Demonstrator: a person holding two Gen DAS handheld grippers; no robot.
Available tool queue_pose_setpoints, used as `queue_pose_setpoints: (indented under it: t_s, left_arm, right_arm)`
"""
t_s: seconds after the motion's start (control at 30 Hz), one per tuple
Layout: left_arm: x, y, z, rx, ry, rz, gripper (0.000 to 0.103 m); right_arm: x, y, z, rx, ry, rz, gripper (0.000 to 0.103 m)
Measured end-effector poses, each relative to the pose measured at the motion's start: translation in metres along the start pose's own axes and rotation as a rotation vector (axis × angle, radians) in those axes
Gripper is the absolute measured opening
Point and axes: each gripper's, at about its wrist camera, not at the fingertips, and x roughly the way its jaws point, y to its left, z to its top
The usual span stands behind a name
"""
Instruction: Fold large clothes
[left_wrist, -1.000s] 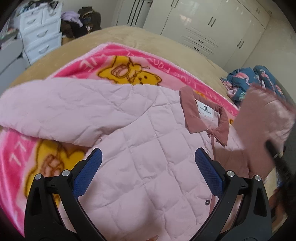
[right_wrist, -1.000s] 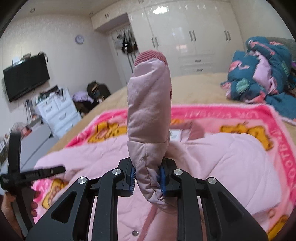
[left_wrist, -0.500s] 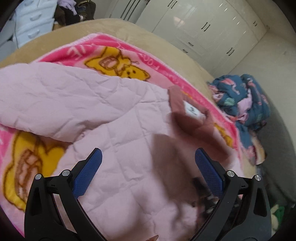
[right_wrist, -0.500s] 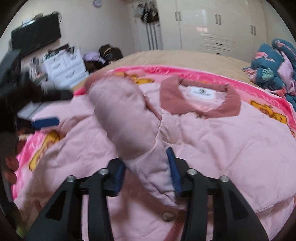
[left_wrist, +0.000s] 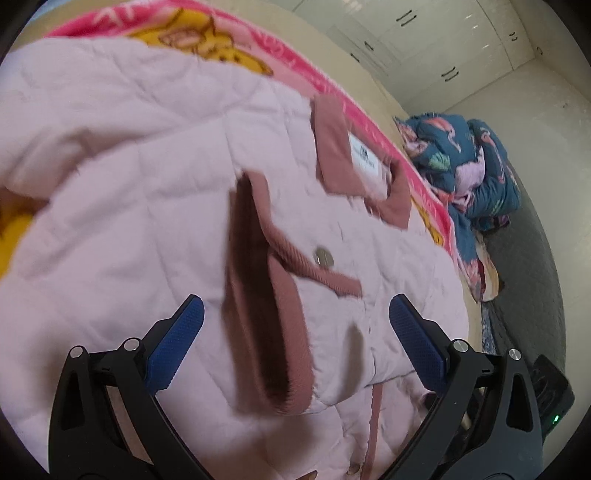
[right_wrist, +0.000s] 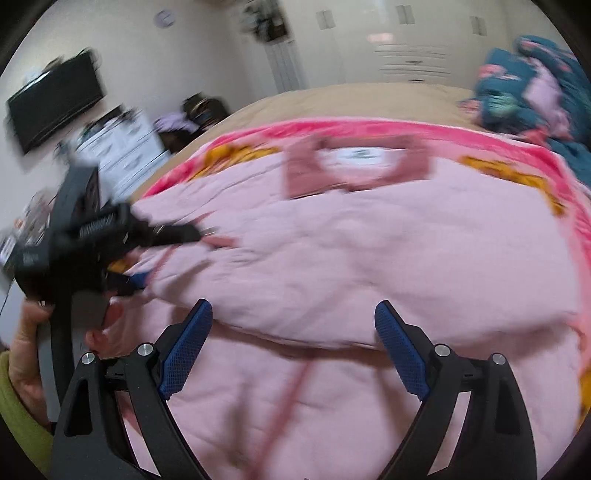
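Observation:
A pale pink quilted jacket (left_wrist: 155, 192) with a dusty-rose collar (left_wrist: 343, 155) lies spread on a pink cartoon blanket (left_wrist: 332, 85). One sleeve is folded across the body; its rose cuff (left_wrist: 269, 332) lies between my left gripper's (left_wrist: 293, 336) open, empty fingers. In the right wrist view the jacket (right_wrist: 369, 240) shows the folded sleeve across its middle. My right gripper (right_wrist: 291, 350) is open and empty just above it. The left gripper (right_wrist: 162, 236) shows at the left, held by a hand.
A blue patterned heap of bedding (left_wrist: 465, 166) lies at the bed's far right corner. White wardrobes (left_wrist: 424, 40) line the far wall. A white drawer unit (right_wrist: 122, 155) and a wall TV (right_wrist: 55, 99) stand to the left. A black device (left_wrist: 550, 395) sits low right.
My right gripper has opened and let go of the sleeve, which now lies folded across the jacket body. The left gripper has moved in over the cuff.

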Motion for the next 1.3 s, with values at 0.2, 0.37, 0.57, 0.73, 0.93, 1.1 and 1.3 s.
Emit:
queue_pose_setpoints:
  t_s: [0.2, 0.37, 0.57, 0.73, 0.93, 1.1, 1.3]
  left_arm:
    - [0.011, -0.021, -0.015, 0.127, -0.035, 0.07, 0.059]
    - [0.002, -0.044, -0.024, 0.277, -0.076, 0.107, 0.022]
    - [-0.044, -0.08, -0.013, 0.383, -0.22, 0.022, 0.007]
    - [-0.09, -0.092, 0.007, 0.441, -0.393, 0.012, 0.007]
    - [-0.069, -0.073, 0.027, 0.471, -0.364, 0.093, 0.007]
    - [-0.035, -0.044, 0.031, 0.446, -0.288, 0.165, 0.007]
    - [-0.018, -0.016, 0.03, 0.379, -0.215, 0.198, 0.009]
  right_arm:
    - [-0.043, -0.066, -0.014, 0.15, -0.048, -0.156, 0.089]
    - [-0.056, -0.101, -0.019, 0.23, -0.066, -0.227, 0.089]
    - [-0.075, -0.111, -0.018, 0.252, -0.119, -0.277, 0.089]
    - [-0.079, -0.11, -0.012, 0.249, -0.147, -0.274, 0.089]
    - [-0.071, -0.101, -0.003, 0.208, -0.133, -0.284, 0.089]
    - [-0.056, -0.096, 0.006, 0.165, -0.097, -0.313, 0.089]
    - [-0.027, -0.097, 0.022, 0.141, -0.026, -0.277, 0.089]
